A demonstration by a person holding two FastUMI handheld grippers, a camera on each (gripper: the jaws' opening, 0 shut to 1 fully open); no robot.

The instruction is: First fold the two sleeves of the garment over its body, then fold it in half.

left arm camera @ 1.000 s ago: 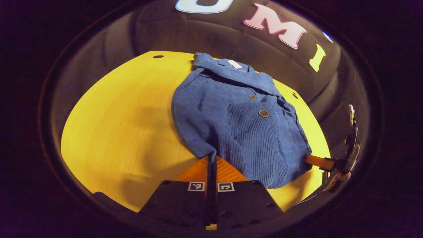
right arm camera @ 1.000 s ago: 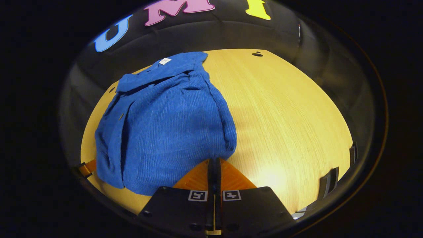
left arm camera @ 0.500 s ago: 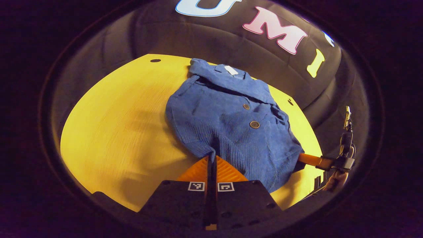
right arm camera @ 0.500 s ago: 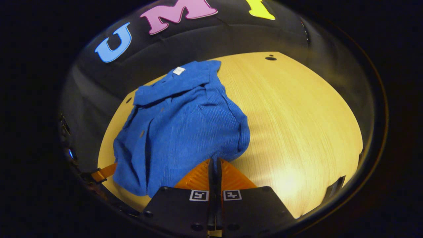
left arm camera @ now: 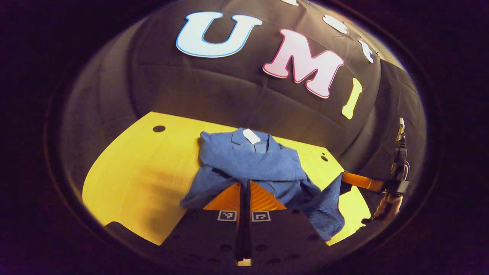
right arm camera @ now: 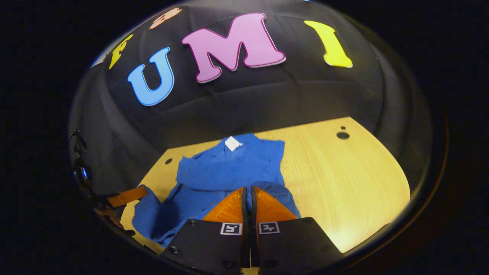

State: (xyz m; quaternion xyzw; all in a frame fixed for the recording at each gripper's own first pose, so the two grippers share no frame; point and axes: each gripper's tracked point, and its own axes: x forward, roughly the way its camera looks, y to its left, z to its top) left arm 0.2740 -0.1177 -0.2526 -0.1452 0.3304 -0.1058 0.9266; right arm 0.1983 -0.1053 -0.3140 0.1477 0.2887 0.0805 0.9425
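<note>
Black cloth walls the booth behind a pale wooden worktop (left arm camera: 133, 172) that has small round holes near its far edge. On it lies a blue corduroy jacket (left arm camera: 252, 164), collar toward the wall, with a small white label (left arm camera: 250, 136) at the neck; whatever is printed on the label is too small to read. The near hem of the jacket is raised off the worktop and bunched toward the cameras.

In the left gripper view, the left gripper (left arm camera: 244, 191) has its 2 fingers clenched together on the jacket's near edge, fabric spilling to either side of them. Off to the right of that view the right gripper (left arm camera: 359, 181) reaches in with a hand (left arm camera: 387, 204) behind it, its fingers at a hanging corner of the jacket.

In the right gripper view, the right gripper (right arm camera: 248, 196) has its 2 fingers pressed shut on the blue cloth (right arm camera: 229, 168), with the collar and label (right arm camera: 232, 143) beyond. At the left edge of that view the left gripper (right arm camera: 128, 196) meets the jacket's other corner
</note>
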